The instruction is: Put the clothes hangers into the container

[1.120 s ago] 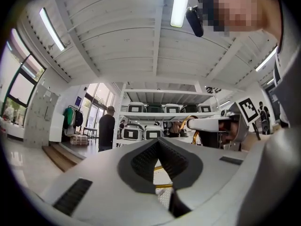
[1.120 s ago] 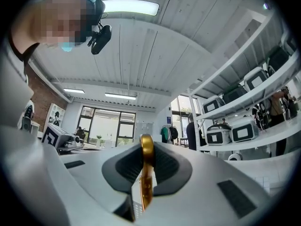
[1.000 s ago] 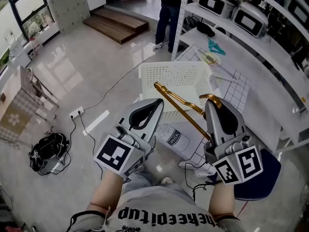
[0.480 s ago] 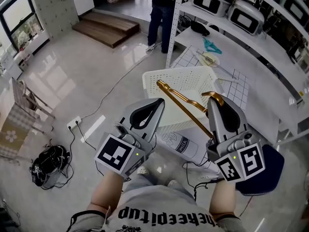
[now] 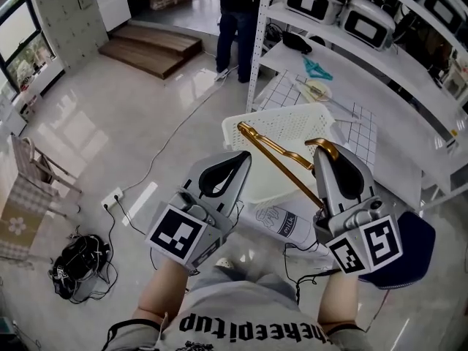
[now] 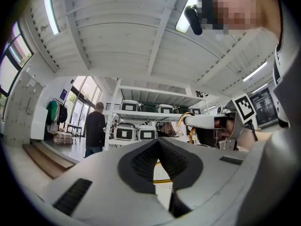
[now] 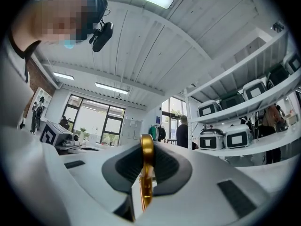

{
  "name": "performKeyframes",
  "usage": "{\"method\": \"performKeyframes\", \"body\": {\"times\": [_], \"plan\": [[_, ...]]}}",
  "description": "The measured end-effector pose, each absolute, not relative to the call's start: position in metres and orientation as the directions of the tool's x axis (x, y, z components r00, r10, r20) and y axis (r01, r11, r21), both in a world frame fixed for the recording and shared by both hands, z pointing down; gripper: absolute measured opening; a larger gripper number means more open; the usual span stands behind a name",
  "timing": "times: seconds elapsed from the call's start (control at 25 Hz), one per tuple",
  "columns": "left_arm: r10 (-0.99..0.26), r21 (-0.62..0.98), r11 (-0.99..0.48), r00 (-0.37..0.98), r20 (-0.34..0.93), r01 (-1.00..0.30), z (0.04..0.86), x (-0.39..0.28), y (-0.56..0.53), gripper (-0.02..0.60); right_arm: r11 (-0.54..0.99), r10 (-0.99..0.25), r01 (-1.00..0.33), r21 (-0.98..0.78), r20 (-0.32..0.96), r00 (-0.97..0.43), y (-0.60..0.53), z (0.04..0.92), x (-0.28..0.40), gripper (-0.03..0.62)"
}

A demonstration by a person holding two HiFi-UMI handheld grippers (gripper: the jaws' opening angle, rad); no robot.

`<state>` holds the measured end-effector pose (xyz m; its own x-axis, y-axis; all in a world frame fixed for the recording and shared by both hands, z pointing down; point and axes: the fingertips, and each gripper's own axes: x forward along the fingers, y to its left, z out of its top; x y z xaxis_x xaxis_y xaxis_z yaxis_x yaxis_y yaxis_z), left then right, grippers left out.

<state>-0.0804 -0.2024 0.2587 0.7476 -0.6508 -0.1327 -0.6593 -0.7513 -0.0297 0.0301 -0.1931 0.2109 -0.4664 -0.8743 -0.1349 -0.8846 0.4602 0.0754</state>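
Observation:
My right gripper (image 5: 330,154) is shut on a gold clothes hanger (image 5: 281,165), gripping it just below the hook. The hanger's bar slants up and left over the white perforated basket (image 5: 301,121) that stands on the floor ahead. From the right gripper view the gold hook (image 7: 146,150) stands pinched between the dark pads of that gripper (image 7: 146,160). To its left my left gripper (image 5: 235,159) is held at the same height, shut and holding nothing. Its pads (image 6: 141,161) meet at the tip in the left gripper view, and the gold hanger (image 6: 162,178) shows beyond them.
A white shelf unit (image 5: 380,79) runs along the right, with a teal hanger (image 5: 319,69) and a plate (image 5: 317,88) on its lower shelf and appliances above. A person (image 5: 235,17) stands at its far end. A black bag (image 5: 77,258) and a cable (image 5: 157,152) lie on the floor at left, a blue stool (image 5: 409,251) at right.
Both grippers and the hanger have travelled forward across the floor toward the shelf. The basket now lies further right and closer under the hanger. Neither gripper's jaws have changed.

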Motion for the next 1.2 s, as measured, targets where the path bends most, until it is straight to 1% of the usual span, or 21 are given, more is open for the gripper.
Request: {"method": "performKeyframes", "body": {"times": [0.16, 0.32, 0.48, 0.96, 1.2], "plan": [[-0.637, -0.028, -0.763, 0.759, -0.131, -0.646, 0.263, -0.087, -0.208, 0.023, 0.442, -0.884, -0.893, 0.080, -0.133, -0.449, -0.196, 0.213, 0.023, 0.051], [-0.633, 0.001, -0.772, 0.768, -0.102, -0.636, 0.268, -0.088, -0.212, 0.023, 0.447, -0.882, -0.890, 0.089, -0.125, -0.455, -0.199, 0.214, 0.018, 0.051], [-0.638, -0.003, -0.766, 0.761, -0.122, -0.643, 0.266, -0.087, -0.218, 0.023, 0.464, -0.872, -0.880, 0.104, -0.125, -0.474, -0.206, 0.210, 0.016, 0.051], [-0.724, -0.009, -0.682, 0.677, -0.133, -0.731, 0.263, -0.075, -0.248, 0.023, 0.613, -0.774, -0.783, 0.103, -0.121, -0.622, -0.250, 0.210, 0.019, 0.051], [-0.763, -0.003, -0.640, 0.635, -0.120, -0.769, 0.265, -0.069, -0.264, 0.023, 0.672, -0.723, -0.733, 0.105, -0.120, -0.680, -0.272, 0.210, 0.021, 0.051]]}}
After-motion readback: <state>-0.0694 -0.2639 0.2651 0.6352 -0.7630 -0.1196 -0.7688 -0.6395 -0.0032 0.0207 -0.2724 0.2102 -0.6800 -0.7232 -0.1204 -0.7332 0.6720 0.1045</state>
